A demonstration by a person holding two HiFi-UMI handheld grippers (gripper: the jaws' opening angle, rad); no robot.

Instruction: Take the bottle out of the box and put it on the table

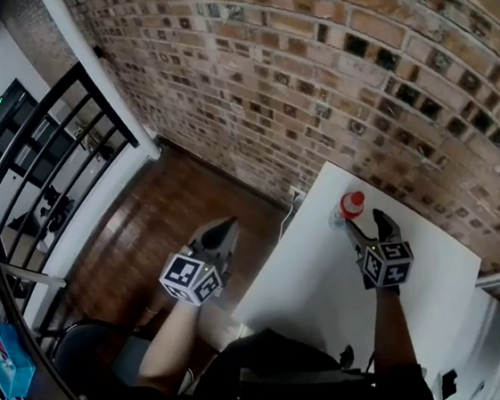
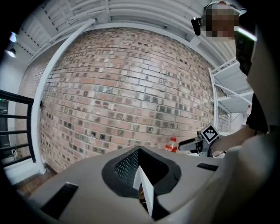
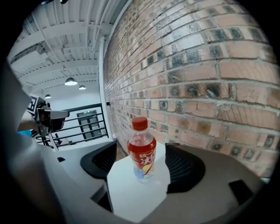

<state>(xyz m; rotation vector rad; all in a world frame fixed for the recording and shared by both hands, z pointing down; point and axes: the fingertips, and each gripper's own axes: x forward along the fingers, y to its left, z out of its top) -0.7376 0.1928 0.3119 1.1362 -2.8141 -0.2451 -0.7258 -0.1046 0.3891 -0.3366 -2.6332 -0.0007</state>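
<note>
Between the right gripper's [image 3: 141, 147] spread fingers [image 3: 186, 168], a little past their tips, the bottle [image 3: 141, 151] stands upright on the table [image 3: 131, 197]. Neither pad touches it: there is bare tabletop on both sides of it, and the gripper holds nothing. The bottle has a red cap, red drink and a printed label. Beyond it, past the fingertips, runs the wall [image 3: 205, 65].

From the head view the right gripper [image 1: 368, 226] points at the bottle [image 1: 351, 205], which sits just ahead of its tips near the far corner of the table [image 1: 333, 302], close to the wall [image 1: 307, 71].

Off the table's left edge, the left gripper [image 1: 225, 228] is held over the floor [image 1: 145, 224], well apart from the bottle. Its fingers [image 2: 127, 164] are closed tip to tip with nothing between them. In the left gripper view the left gripper [image 2: 140, 149] faces the wall [image 2: 131, 87], and the bottle [image 2: 171, 144] and the right gripper [image 2: 192, 143] lie to the right of its tips.
</note>
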